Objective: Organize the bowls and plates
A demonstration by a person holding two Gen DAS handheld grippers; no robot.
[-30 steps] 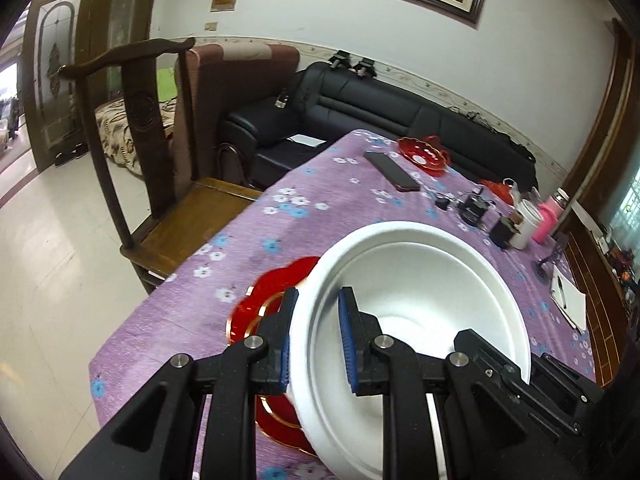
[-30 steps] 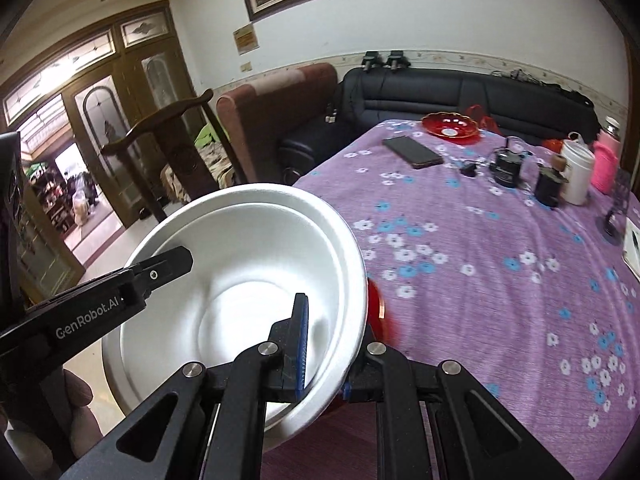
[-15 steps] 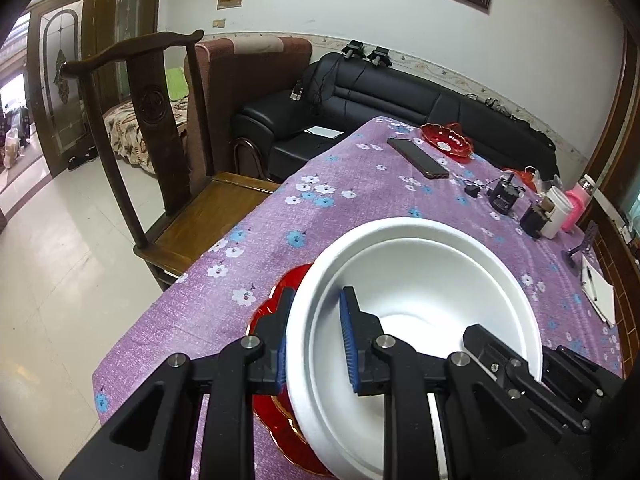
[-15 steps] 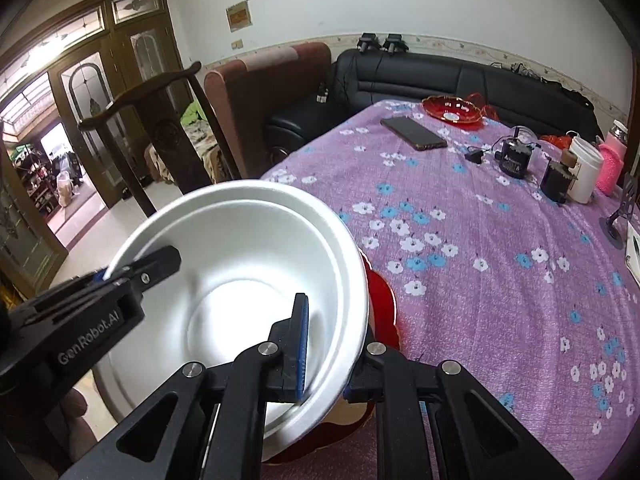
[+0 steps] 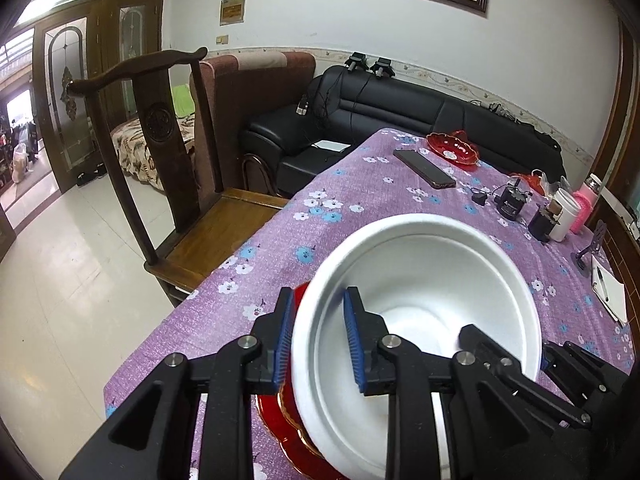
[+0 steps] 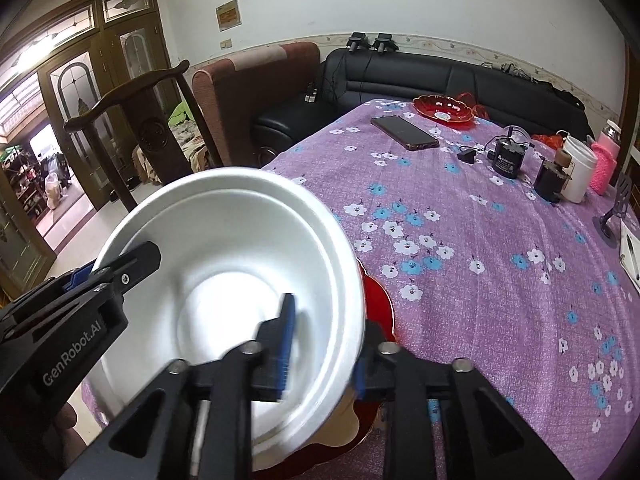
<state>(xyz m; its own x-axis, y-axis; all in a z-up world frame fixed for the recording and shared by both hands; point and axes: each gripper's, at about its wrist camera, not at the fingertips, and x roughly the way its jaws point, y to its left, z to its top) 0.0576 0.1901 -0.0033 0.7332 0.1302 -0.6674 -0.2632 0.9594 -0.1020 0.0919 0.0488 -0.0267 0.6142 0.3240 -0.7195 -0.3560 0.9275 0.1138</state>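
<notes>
One white bowl point(image 5: 424, 280) over one red plate point(image 5: 288, 432), one red dish point(image 5: 452, 151) far off.
My left gripper point(image 5: 320, 336) and right gripper point(image 6: 324, 344) both straddle its rim, jaws opening, letting go.

One white bowl point(image 5: 420, 280), two red plates point(image 5: 296, 440) point(image 5: 452, 148), one phone point(image 5: 424, 168).

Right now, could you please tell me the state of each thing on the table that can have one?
white bowl: upright, empty, resting on the red plate.
red plate: flat on the tablecloth under the bowl.
left gripper: opening, bowl rim between its pads.
right gripper: opening, straddling the rim.
phone: face up, screen dark.
</notes>
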